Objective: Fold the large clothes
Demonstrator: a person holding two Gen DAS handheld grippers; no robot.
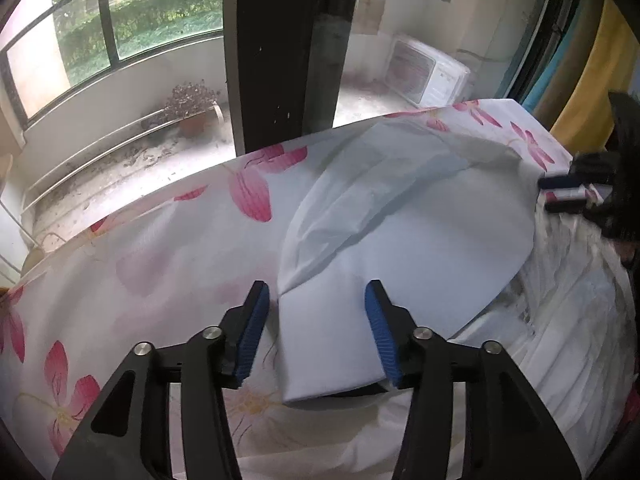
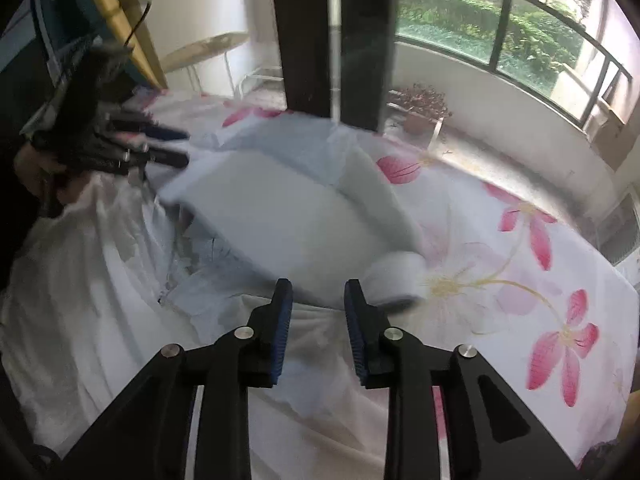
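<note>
The left tongs [image 1: 316, 300] stand apart, their blue pads [image 1: 254, 336] on either side of a narrow folded flap of the pale blue garment [image 1: 420, 232] without pressing on it — the left pad lies off the cloth's edge, over the sheet, and the right pad sits at the flap's other edge. The right tongs [image 2: 318, 300] are also apart, by a narrower gap, and nothing is clamped between them; they hover just above the near edge of the same garment [image 2: 280, 224], where a rolled-over fold [image 2: 396, 276] lies just to the right of their tips. In the right wrist view the left tongs [image 2: 168, 146] show blurred at the far left corner of the garment, and in the left wrist view the right tongs [image 1: 568, 192] show blurred at its far right edge; from those views I cannot tell whether either touches the cloth. The garment lies partly folded and spread across the middle of a bed, on a white sheet printed with large pink flowers [image 1: 132, 248]. Beside it, toward the person's side, lies a heap of crumpled white fabric [image 2: 88, 264]. Beyond the bed stands a dark door frame [image 1: 276, 48], and past it a balcony with a potted plant [image 1: 192, 108], a white air-conditioner unit [image 1: 428, 72] and a wide window [image 1: 116, 28] looking onto green hedges.
</note>
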